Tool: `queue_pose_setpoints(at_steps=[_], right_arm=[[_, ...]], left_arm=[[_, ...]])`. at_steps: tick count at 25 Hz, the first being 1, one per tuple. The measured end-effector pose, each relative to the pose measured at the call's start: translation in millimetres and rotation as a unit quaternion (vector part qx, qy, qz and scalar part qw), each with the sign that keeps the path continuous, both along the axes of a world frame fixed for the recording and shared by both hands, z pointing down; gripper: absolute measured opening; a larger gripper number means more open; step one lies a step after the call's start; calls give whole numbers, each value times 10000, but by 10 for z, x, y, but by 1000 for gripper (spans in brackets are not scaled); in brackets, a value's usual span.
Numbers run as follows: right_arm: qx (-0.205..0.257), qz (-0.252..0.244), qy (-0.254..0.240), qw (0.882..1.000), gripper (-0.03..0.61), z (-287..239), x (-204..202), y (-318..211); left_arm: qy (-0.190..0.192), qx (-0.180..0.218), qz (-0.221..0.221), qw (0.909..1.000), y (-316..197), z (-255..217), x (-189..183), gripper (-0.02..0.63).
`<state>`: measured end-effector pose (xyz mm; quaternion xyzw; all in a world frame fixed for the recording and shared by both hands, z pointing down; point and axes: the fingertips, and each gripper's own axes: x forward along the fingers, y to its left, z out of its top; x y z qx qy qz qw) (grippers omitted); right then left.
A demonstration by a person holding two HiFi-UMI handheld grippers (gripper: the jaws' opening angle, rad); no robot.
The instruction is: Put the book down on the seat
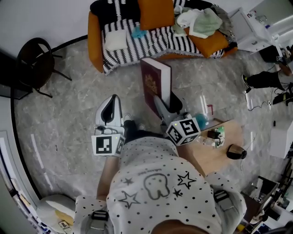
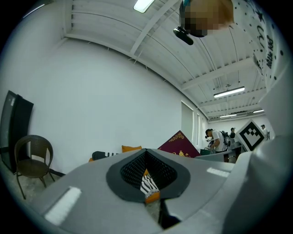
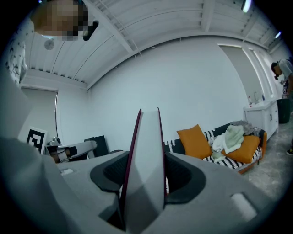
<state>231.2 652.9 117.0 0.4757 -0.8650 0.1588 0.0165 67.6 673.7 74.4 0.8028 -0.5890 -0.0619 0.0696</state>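
Note:
The maroon book (image 1: pixel 155 87) with gold ornament stands upright in the air over the floor, short of the sofa. My right gripper (image 1: pixel 158 99) is shut on its lower edge; in the right gripper view the book's (image 3: pixel 146 160) page edge fills the space between the jaws of the right gripper (image 3: pixel 145 171). The sofa seat (image 1: pixel 151 42), under a black-and-white striped throw, lies ahead. My left gripper (image 1: pixel 113 98) hangs to the book's left, shut with nothing in it. In the left gripper view the left gripper (image 2: pixel 147 176) faces the sofa (image 2: pixel 110 155), and the book's corner (image 2: pixel 178 145) shows to its right.
Orange cushions (image 1: pixel 155 13), a white cushion (image 1: pixel 115 39) and a heap of clothes (image 1: pixel 201 20) lie on the sofa. A dark wicker chair (image 1: pixel 34 61) stands at the left. A small wooden table (image 1: pixel 206 157) with bottles is at my right. A person's legs (image 1: pixel 265 80) show far right.

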Motion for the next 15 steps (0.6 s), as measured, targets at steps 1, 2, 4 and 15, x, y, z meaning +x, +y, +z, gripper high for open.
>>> queue_pose_setpoints(at_steps=[1,2,4,15], right_arm=[[1,33,-6,10000,222,-11,-29,-49],[3,70,-11,10000,222,-23,-58,-96],[17,140,-18,9999,222,-53,-122,-188],[27,321,-81,9994,224,-76,-454,-496]], left_arm=[[-5,6,32,10000,-58,-17,-31,2],[-12,17,66,10000,-114,-37,-60,2],[-33,56,138,9999,-224,-87,-123,2],[-37,123,283,9995,-621,-110,-484,2]])
